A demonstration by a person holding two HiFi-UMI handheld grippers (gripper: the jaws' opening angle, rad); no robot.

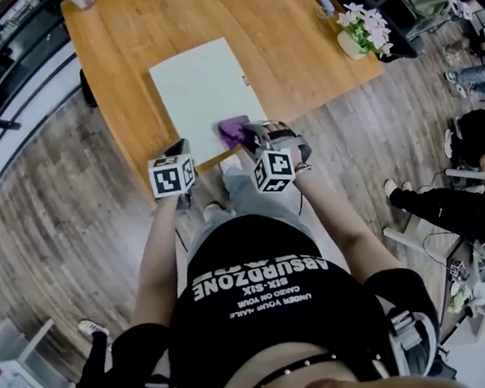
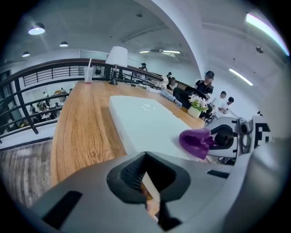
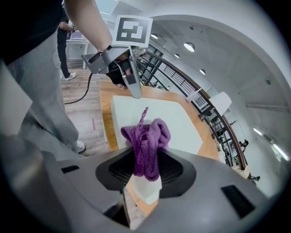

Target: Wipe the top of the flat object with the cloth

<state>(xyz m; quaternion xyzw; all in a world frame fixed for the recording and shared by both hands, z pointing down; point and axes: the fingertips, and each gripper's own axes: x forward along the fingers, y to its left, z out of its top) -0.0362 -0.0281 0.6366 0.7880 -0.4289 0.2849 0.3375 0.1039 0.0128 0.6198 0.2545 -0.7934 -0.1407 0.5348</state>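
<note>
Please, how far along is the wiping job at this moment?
Done: the right gripper is shut on the purple cloth. In hand: the cloth rests on the near right corner of the flat object, while the left gripper clamps its near left corner. Left: the rest of the pale top lies beyond the cloth, apparently not wiped yet.

Bright, even indoor light, no hard shadows. Ceiling lamps (image 2: 36,30) and a strip light (image 2: 241,76) overhead in my left gripper view; faint sheen on the flat object (image 2: 146,108). All views bulge fisheye; both gripper views go black at the corners. Nearest grey foreground soft; cloth (image 3: 146,141) crisp.
</note>
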